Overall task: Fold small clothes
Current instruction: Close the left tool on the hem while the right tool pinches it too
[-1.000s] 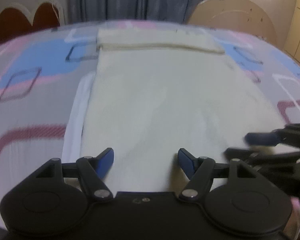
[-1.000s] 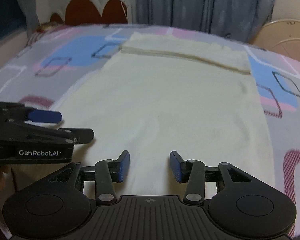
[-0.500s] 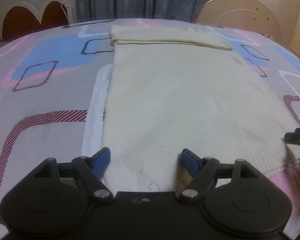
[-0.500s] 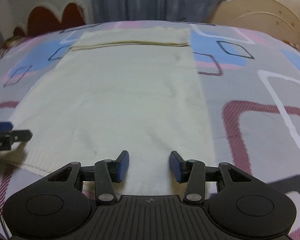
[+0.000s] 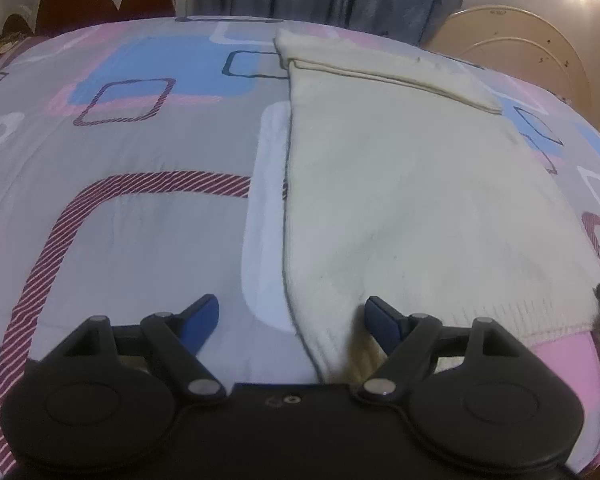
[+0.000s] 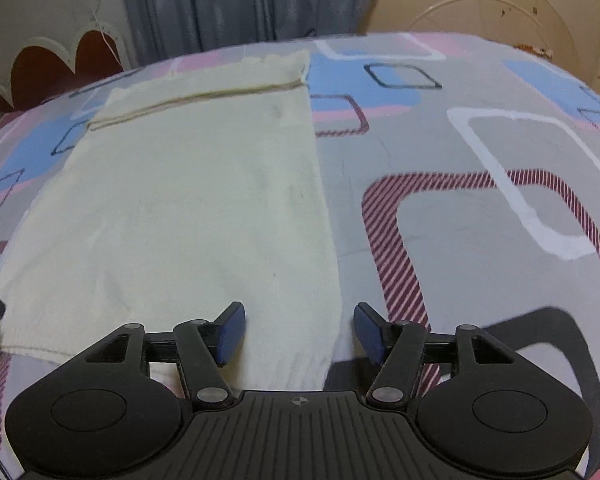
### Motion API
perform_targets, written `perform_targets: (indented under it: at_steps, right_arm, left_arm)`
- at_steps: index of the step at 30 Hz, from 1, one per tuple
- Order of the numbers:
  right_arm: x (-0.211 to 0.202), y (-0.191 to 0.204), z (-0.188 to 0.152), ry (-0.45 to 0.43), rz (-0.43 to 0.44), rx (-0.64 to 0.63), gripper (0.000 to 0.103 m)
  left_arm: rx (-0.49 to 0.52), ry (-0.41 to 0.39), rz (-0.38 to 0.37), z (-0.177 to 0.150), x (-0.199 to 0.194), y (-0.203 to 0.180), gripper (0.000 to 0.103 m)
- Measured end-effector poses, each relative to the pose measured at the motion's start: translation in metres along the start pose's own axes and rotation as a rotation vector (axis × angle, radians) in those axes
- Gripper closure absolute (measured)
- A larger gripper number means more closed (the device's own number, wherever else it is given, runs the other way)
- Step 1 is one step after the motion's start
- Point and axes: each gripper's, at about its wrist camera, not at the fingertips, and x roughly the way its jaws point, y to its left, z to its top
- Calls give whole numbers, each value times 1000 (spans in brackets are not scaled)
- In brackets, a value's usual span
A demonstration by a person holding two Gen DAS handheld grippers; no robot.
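Observation:
A cream knitted garment (image 5: 400, 200) lies flat on the bed, its far end folded over into a band (image 5: 380, 60). My left gripper (image 5: 291, 306) stands open over the garment's near left corner: the left edge runs between the fingers, and the pads do not press on it. My right gripper (image 6: 299, 312) hovers at the near right corner of the garment (image 6: 200, 200), jaws opening, with the right edge between them and untouched. Each view catches a dark tip of the other gripper at its side edge.
The bed wears a grey sheet (image 6: 480, 240) printed with pink, blue, white and striped maroon squares. A scalloped dark red headboard (image 5: 100, 0), a grey curtain (image 6: 240, 0) and round beige boards (image 6: 480, 4) stand beyond the bed.
The two grippers have moved apart, the left one leftward to the garment's left edge, the right one rightward to its right edge. Both sets of jaws now stand wider. The garment has not shifted.

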Motion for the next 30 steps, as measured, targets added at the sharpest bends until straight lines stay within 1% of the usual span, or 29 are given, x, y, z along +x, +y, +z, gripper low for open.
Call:
perform_targets:
  at_steps: [3,5,6,7,9,12,13,16,19,21,23,25,26,27,28,29,30]
  right_arm:
    - [6,-5,-5,32,17,26,43]
    - [6,-3,-7,29,16,22,43]
    - [5,-2,-8,31,17,15,43]
    - [4,-2,-8,33,21,14,43]
    - [3,-3,-9,38,33,28,43]
    - [2,-3,-7,46,44,32,43]
    - [2,-4,-6,48,51,41,43]
    - [4,-6,-5,56,75,68,43]
    - [5,-8,-2,50,67,69,43]
    - [5,-14,4,25,17,77,43]
    - [9,-19,7,60,60,96,43]
    - [11,-17,10,78,78,86,44]
    - [12,-14,10,85,77,67,57]
    - [12,-11,11,93,80,60,64]
    - [12,-11,13,101,93,69,74]
    - [13,-12,14,115,119,88,94]
    - [14,-14,16,134,164,114,98]
  left_arm:
    - [0,6,-9,-4,-2,-1,27]
    - [-23,10,-28,-5,-3,0,32]
    - [-35,13,-36,-4,-3,1,36]
    - [-42,18,-47,-3,-3,1,43]
    - [-64,31,-71,-1,-3,0,50]
    - [-89,60,-112,1,-3,-2,51]
    - [-91,70,-133,2,-2,-4,57]
    - [-97,86,-168,5,5,-8,64]
    - [-113,87,-183,10,11,-4,72]
    - [-121,87,-190,13,14,-1,76]
    - [-116,82,-199,15,17,-1,81]
    - [-114,81,-211,16,18,-1,91]
    - [-118,84,-221,17,19,-1,93]
    - [-117,86,-226,18,19,-2,94]
    - [-106,83,-228,20,19,-4,95]
    - [-96,77,-231,21,19,-5,95]
    - [-88,71,-235,23,18,-7,96]
